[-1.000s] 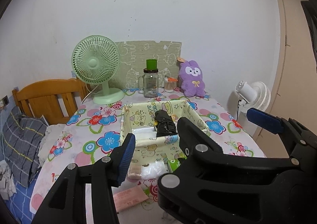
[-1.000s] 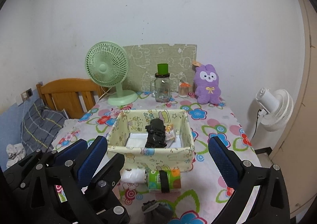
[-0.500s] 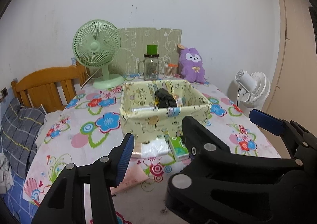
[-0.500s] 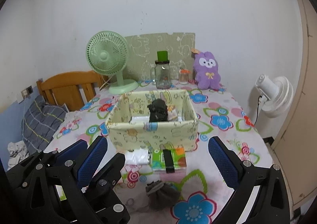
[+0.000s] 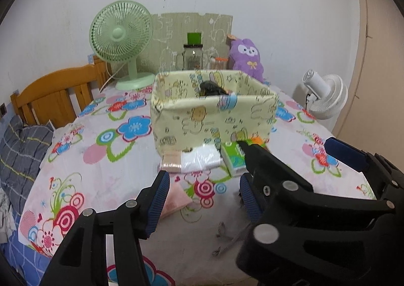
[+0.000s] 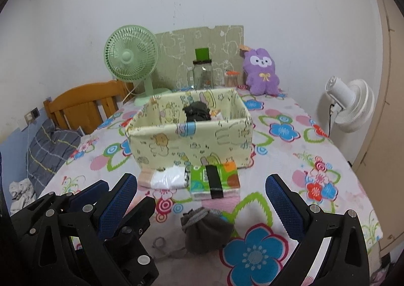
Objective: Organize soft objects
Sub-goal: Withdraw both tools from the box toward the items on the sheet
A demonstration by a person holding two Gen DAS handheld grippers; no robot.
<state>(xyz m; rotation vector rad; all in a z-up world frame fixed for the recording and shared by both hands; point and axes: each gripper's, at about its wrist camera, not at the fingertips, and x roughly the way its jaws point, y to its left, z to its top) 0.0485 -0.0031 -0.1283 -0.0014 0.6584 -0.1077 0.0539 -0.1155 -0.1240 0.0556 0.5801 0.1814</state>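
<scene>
Below right tool (image 6: 199,200), grey pouch (image 6: 205,231), untouched

Even soft indoor light, faint shadows; strong fisheye bend, black vignette corners; slight blur, no glare.

A table under a flowered cloth (image 6: 285,134) carries everything; a pale yellow fabric bin (image 6: 192,142) sits near its middle; just in front lie a clear-wrapped white pack (image 6: 168,180) and a green tissue pack (image 6: 214,181) side by side; nearer the camera a grey drawstring pouch (image 6: 205,231) rests on the cloth; a pink folded cloth (image 5: 175,201) lies to the left; along the far edge stand a green desk fan (image 6: 132,58), a glass jar with a green lid (image 6: 202,71) and a purple plush rabbit (image 6: 261,71).
</scene>
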